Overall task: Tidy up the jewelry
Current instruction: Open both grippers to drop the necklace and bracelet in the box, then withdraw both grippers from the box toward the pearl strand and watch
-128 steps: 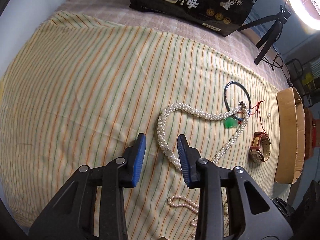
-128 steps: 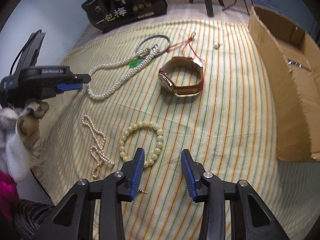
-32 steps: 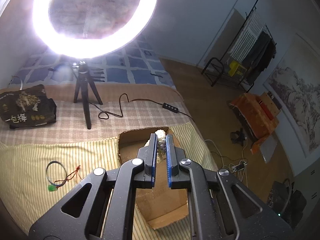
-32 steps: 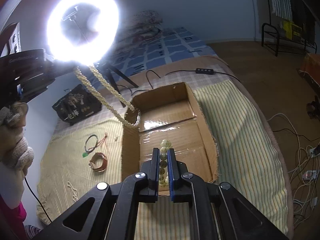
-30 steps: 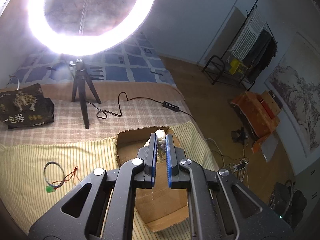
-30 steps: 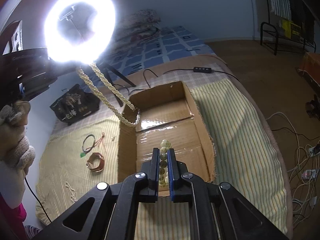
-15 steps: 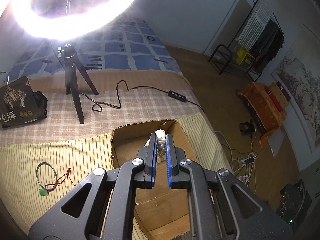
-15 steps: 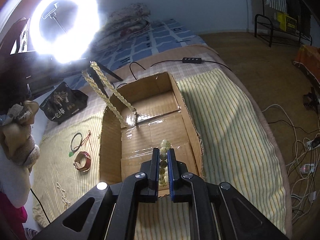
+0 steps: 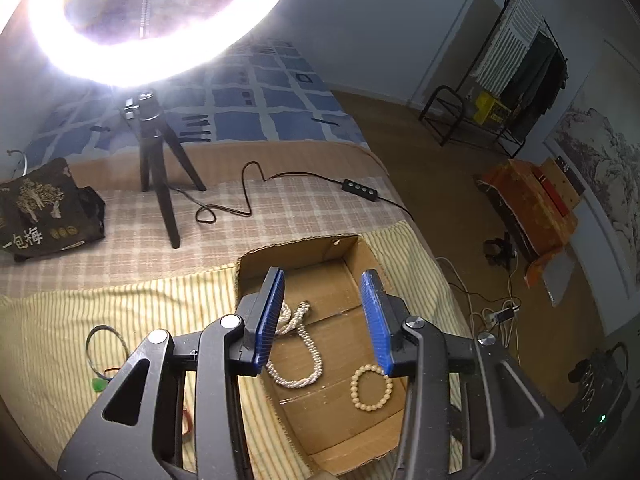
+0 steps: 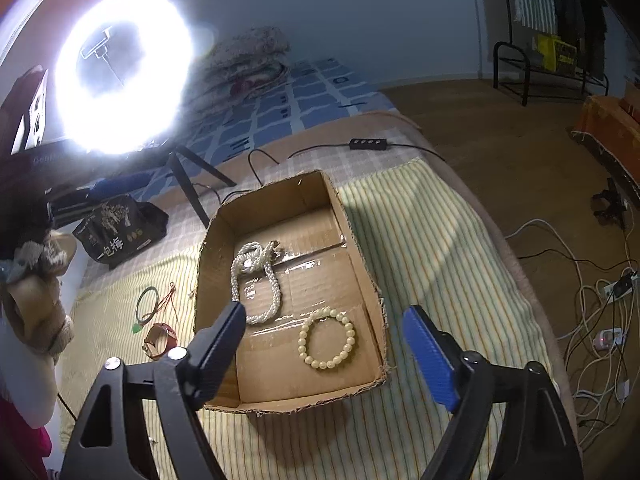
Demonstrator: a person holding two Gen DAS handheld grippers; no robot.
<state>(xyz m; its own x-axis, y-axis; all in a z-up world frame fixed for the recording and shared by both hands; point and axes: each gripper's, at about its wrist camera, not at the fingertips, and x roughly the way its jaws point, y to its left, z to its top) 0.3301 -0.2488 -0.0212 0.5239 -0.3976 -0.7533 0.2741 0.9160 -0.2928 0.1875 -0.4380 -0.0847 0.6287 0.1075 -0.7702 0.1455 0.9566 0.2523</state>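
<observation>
Both wrist fisheyes look steeply down from above (left nearer) and share the open brown cardboard box point(image 9: 304, 256) point(image 10: 276, 196).

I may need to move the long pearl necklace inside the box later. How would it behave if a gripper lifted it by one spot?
The pearl necklace lies in loose coils on the cardboard box floor, so it would probably hang limp and swing. Its round beads look smooth and might slip between flat pads. One coil lies close to the bead bracelet, so dragging could disturb it.
</observation>
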